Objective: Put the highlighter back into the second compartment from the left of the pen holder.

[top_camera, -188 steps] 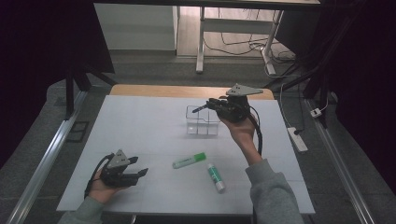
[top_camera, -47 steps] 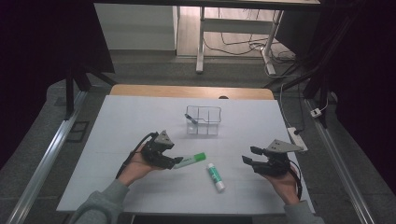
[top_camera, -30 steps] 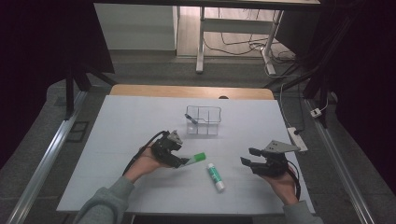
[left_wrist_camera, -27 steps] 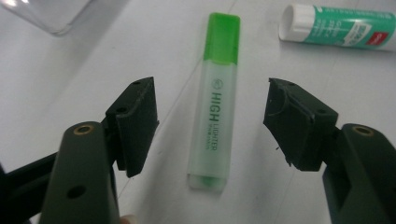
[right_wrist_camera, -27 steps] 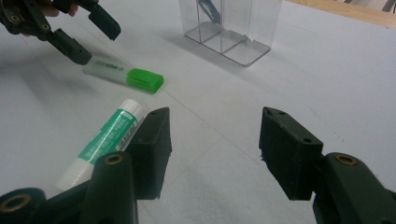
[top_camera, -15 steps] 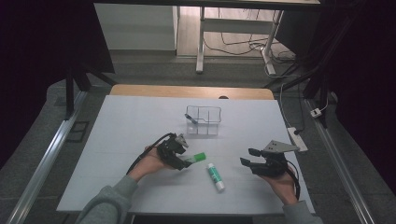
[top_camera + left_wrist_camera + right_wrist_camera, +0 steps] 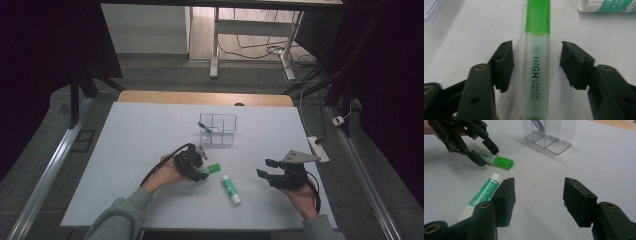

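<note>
- I see a rectangular table covered in a white sheet, with a strip of bare wood along its far edge.
- A green-capped highlighter with a frosted barrel lies flat near the middle of it.
- A white glue stick with a green label lies just beside the highlighter, apart from it.
- A clear plastic compartment box stands farther back, holding a dark pen.

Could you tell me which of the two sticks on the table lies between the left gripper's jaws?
The highlighter with the green cap; the glue stick lies apart, nearer the right gripper.
</note>
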{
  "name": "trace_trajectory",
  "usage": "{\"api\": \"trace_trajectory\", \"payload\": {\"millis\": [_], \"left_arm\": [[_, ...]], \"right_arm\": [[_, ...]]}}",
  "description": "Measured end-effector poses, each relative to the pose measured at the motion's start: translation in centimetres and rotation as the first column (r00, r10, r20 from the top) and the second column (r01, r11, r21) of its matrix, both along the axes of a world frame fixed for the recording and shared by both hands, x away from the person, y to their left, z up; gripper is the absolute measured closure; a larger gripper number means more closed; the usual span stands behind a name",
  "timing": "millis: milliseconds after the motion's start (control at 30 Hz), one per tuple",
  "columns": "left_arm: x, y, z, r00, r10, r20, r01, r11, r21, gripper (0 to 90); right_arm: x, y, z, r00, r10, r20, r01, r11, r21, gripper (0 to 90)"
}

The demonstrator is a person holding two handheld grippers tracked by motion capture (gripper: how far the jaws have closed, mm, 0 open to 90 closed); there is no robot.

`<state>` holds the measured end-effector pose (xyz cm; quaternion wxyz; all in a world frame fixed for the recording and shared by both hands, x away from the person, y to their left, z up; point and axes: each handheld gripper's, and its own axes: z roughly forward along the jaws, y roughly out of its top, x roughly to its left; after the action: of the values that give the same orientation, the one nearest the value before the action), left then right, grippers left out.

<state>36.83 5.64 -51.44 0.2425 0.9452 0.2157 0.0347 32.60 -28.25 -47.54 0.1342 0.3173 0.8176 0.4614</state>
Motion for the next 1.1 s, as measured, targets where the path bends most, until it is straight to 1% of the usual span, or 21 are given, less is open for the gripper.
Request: {"api": "trace_trajectory", "payload": {"millis": [100, 200, 333, 400, 667, 767, 833, 900, 1000, 1100], "left_arm": [[0.0, -0.2, 0.0, 1.0000, -0.002, 0.007, 0.002, 0.9999, 0.013, 49.8], [0.0, -0.1, 0.0, 0.9999, -0.004, 0.012, 0.004, 0.9998, 0.018, 54.9], [-0.5, -0.5, 0.1, 0.9991, -0.029, 0.032, 0.028, 0.9988, 0.040, 64.6], [-0.6, -0.6, 0.2, 0.9989, -0.028, 0.037, 0.026, 0.9984, 0.049, 64.9], [-1.0, -0.7, 0.2, 0.9972, -0.031, 0.068, 0.028, 0.9981, 0.056, 65.6], [-1.0, -0.5, 0.2, 0.9969, -0.027, 0.073, 0.024, 0.9987, 0.045, 65.7], [-1.0, -0.3, 0.3, 0.9963, -0.016, 0.084, 0.013, 0.9991, 0.041, 65.7], [-0.9, 0.1, 0.6, 0.9965, -0.009, 0.083, 0.008, 0.9998, 0.018, 65.7], [-1.0, 0.8, 1.1, 0.9949, 0.003, 0.101, -0.003, 1.0000, -0.007, 65.6], [-1.1, 1.7, 1.6, 0.9942, 0.029, 0.104, -0.022, 0.9978, -0.062, 65.6]], "right_arm": [[0.0, -0.1, 0.1, 1.0000, -0.003, 0.003, 0.003, 1.0000, -0.001, 43.0], [0.0, -0.2, 0.1, 1.0000, -0.005, 0.001, 0.005, 1.0000, -0.001, 43.0], [0.0, -0.1, 0.1, 1.0000, -0.004, 0.002, 0.004, 1.0000, -0.003, 43.0], [0.0, -0.1, 0.1, 1.0000, -0.004, 0.003, 0.004, 1.0000, -0.004, 43.0], [0.0, -0.2, 0.2, 1.0000, -0.004, 0.008, 0.004, 1.0000, -0.008, 43.0], [0.0, -0.1, 0.2, 0.9999, -0.005, 0.010, 0.005, 1.0000, -0.006, 43.0], [-0.1, -0.1, 0.2, 0.9999, -0.005, 0.011, 0.005, 0.9999, -0.009, 43.0], [-0.1, -0.2, 0.2, 0.9999, -0.006, 0.012, 0.006, 1.0000, -0.005, 43.0], [-0.1, -0.2, 0.2, 0.9999, -0.006, 0.013, 0.006, 1.0000, -0.004, 43.0], [-0.1, -0.1, 0.2, 0.9999, -0.005, 0.014, 0.005, 1.0000, -0.007, 43.0]]}}
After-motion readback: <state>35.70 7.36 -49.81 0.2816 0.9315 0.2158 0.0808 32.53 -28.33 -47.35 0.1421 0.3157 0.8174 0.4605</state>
